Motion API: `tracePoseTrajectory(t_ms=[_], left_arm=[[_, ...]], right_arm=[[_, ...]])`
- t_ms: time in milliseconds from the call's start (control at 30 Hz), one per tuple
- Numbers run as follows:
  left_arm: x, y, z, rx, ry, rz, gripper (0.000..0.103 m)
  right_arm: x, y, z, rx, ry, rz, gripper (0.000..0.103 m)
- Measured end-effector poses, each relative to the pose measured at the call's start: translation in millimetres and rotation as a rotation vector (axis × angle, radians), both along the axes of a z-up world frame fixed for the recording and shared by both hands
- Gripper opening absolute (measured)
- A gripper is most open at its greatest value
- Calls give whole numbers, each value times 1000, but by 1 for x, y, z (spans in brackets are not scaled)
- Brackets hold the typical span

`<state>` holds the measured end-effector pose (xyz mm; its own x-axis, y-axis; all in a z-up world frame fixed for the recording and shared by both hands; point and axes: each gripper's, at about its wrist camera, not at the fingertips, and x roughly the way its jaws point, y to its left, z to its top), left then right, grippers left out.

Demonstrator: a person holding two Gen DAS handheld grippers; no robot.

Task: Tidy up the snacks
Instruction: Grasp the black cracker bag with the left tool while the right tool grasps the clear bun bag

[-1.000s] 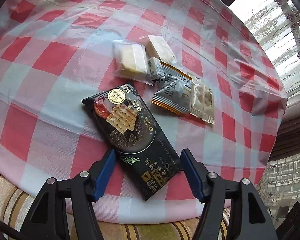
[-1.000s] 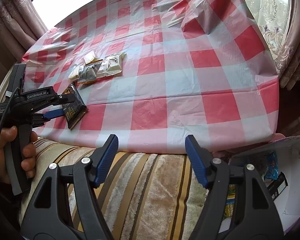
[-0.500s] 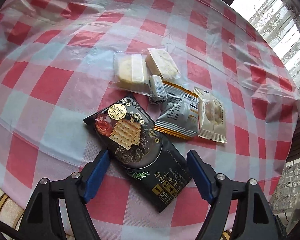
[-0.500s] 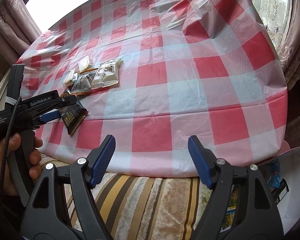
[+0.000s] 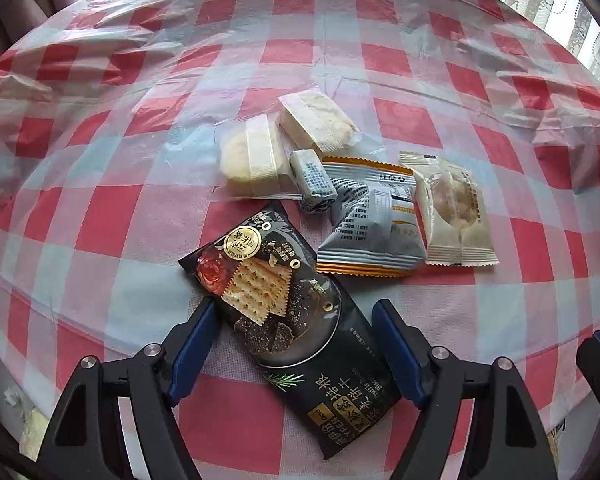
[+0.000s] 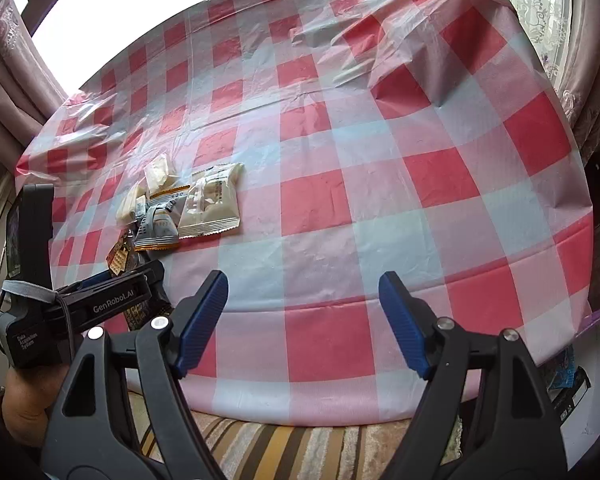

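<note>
while four small packets [image 5: 364, 192] crowd its far end, closing left claw [image 5: 296, 344] straddles cracker pack [image 5: 288, 320].

Black clamp-style grippers [image 6: 300, 316] — blue ribbed jaws, silver screws, white "GenRobot.AI" lettering, a cable.

free: table [image 6: 380, 184] bare right of and beyond the snack cluster [image 5: 352, 196] | blocked: snack cluster packed touching, just beyond the black cracker pack [image 5: 292, 320] | left tool [image 5: 296, 344] straddles the black cracker pack, closing, pads clear | right tool [image 6: 302, 320] over bare cloth right of cluster, opening, nothing between
</note>
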<state>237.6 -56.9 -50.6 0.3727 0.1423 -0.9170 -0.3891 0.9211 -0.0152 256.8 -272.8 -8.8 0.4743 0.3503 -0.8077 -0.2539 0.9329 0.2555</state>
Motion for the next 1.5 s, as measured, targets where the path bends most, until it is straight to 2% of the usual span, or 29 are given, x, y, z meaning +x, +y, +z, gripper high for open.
tracePoseTrajectory(t_ms=[133,267,400,667,1000,1100,1133,1167,1400,1500], left_arm=[[-9,11,4,-7,-21,-46,62],[-19,26,7,-66,-54,-53,55],[-25,40,7,-126,-81,-46,54],[-44,66,5,-175,-114,13,54],[-50,69,6,-189,-149,15,55],[-53,71,6,-198,-158,16,55],[-53,72,6,-203,-160,17,55],[-54,72,6,-207,-163,18,55],[-54,73,7,-231,-174,6,54],[-54,74,6,-237,-176,2,54]], right_arm=[[10,21,2,-2,-18,12,81],[19,44,1,-27,-32,36,81],[27,63,-2,-54,-36,60,81],[43,99,-13,-104,-32,105,81],[60,124,-32,-187,-17,140,81],[62,126,-34,-213,-36,143,77],[63,126,-34,-218,-45,143,72],[63,127,-33,-223,-58,143,63],[55,116,-28,-168,-81,167,58],[46,110,-17,-146,-124,172,58]])
